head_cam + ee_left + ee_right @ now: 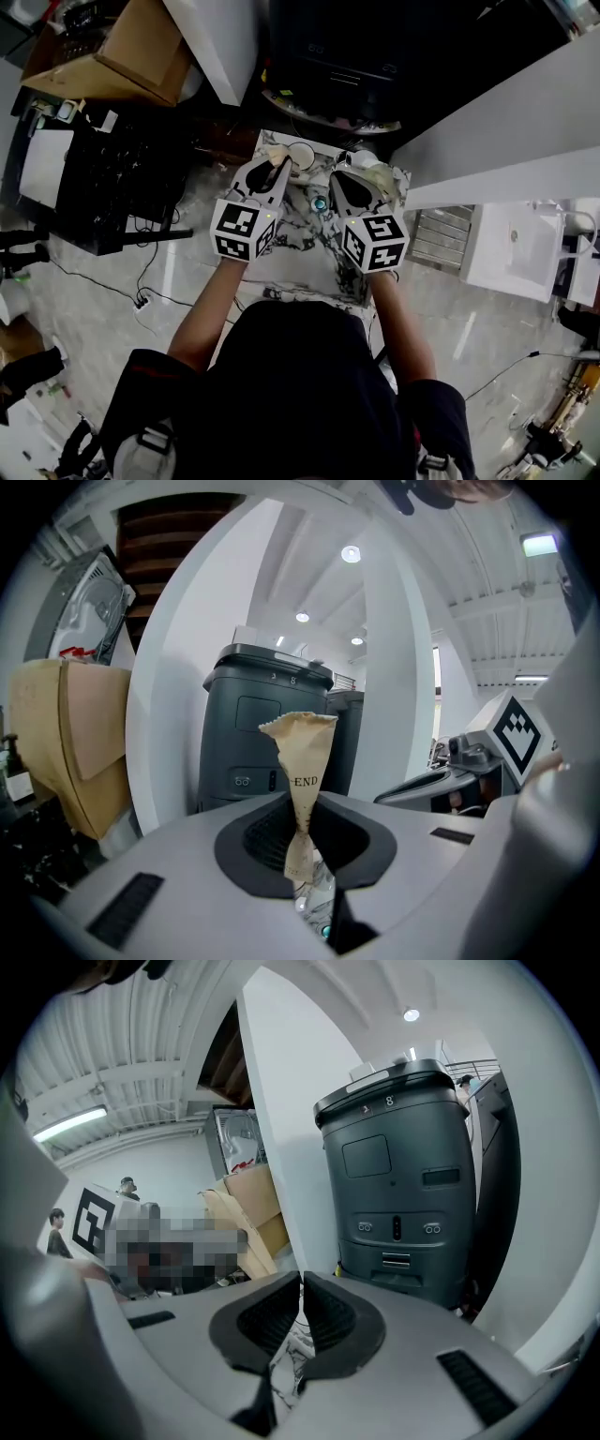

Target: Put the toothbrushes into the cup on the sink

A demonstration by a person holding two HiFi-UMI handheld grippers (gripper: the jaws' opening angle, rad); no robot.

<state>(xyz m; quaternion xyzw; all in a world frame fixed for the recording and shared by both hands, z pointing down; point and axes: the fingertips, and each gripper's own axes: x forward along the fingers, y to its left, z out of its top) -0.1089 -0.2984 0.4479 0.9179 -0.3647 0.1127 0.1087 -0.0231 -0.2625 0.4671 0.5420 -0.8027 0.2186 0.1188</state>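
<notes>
A crinkled, matt tan paper wrapper [300, 752] is pinched by the left gripper [302, 808], whose shell is smooth matt grey plastic with ribbed black pads [267, 836]. The sink [291, 255] is finished in glossy veined stone.

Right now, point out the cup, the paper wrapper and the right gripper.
Cup [305, 144]: head view, on its white rim.
Wrapper [302, 752]: left gripper view, on its crumpled upper part.
Right gripper [301, 1283]: right gripper view, between its closed fingertips.

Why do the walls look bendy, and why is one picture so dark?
Left and right gripper views: a wide-angle lens bends the straight white pillar and blackens the corners. Left gripper view: the ceiling light glares. Head view: dim overall, with the dark areas losing detail.
</notes>
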